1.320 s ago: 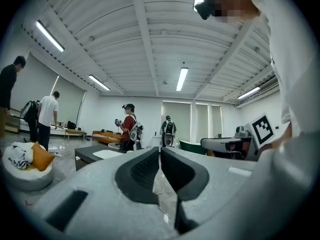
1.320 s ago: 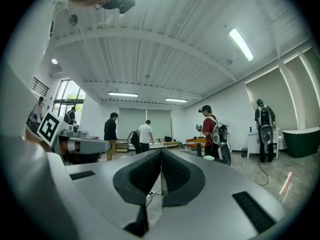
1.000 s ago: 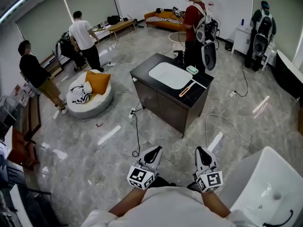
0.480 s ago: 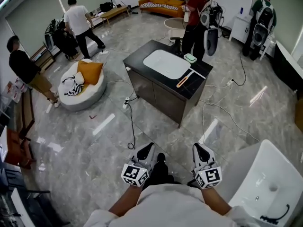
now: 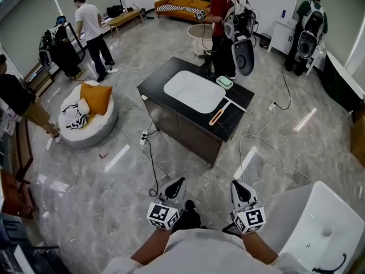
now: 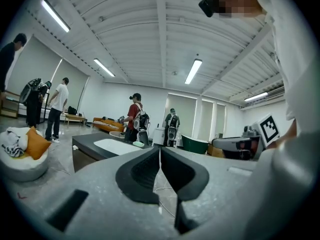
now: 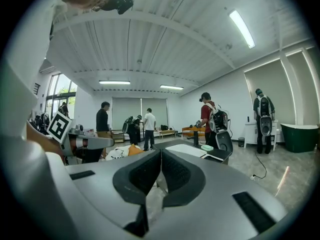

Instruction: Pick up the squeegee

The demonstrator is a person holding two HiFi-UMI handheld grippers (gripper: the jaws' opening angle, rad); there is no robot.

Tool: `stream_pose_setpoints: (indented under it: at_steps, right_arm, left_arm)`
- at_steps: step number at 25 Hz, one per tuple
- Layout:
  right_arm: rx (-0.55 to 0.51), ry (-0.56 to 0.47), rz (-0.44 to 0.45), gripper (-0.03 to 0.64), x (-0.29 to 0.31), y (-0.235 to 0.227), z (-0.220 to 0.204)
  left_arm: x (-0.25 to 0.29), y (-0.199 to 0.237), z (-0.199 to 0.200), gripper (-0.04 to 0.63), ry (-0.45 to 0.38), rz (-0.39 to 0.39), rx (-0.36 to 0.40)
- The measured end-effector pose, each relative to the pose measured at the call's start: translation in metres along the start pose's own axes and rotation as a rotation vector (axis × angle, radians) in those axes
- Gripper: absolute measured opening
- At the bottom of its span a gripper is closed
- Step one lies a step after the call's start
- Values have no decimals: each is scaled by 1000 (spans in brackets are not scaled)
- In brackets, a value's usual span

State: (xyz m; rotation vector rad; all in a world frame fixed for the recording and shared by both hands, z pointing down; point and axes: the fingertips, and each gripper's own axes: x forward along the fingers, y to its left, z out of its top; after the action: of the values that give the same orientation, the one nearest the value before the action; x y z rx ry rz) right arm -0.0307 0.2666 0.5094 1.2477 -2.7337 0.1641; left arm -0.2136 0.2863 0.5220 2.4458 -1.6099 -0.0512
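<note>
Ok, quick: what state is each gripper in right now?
Left gripper: closed, holding nothing.
Right gripper: closed, holding nothing.

one squeegee (image 5: 221,113), one dark counter (image 5: 153,85), two tongs (image 5: 177,182) (image 5: 237,185), one orange sofa (image 5: 181,5)

You hold both tongs low in front of your body, side by side and apart. Your left tongs (image 5: 176,183) point ahead, about level, jaws pressed together on nothing. Your right tongs (image 5: 239,187) tip slightly downward, jaws likewise closed and empty.
</note>
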Motion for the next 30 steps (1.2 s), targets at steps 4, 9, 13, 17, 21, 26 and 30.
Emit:
stream_pose_setpoints:
  at_steps: [4,9,13,17,21,26,30]
  right_arm:
    - [-12,-9,-15,14,48,-20,13]
    - [-17,-14,-55,14,90,-47,27]
    - [-10,-23,-98,14,113,-65,35]
    - [-4,-25,-147,14,120,-88,40]
    - [-1,-51,-179,14,136,-119,49]
    - [32,-65,-184,14,163,-171,41]
    - [27,-81,-142,14,190,-222,42]
  left_arm:
    - [36,36,14,17,-8,-15,6]
    - [75,69,35,17,-28,-40,13]
    - [105,91,42,17,-28,-70,11]
    - [135,97,45,17,-23,-105,6]
    - [172,100,53,17,-10,-141,21]
    - [226,105,52,17,3,-135,43]
    - [278,106,55,17,-7,-93,40]
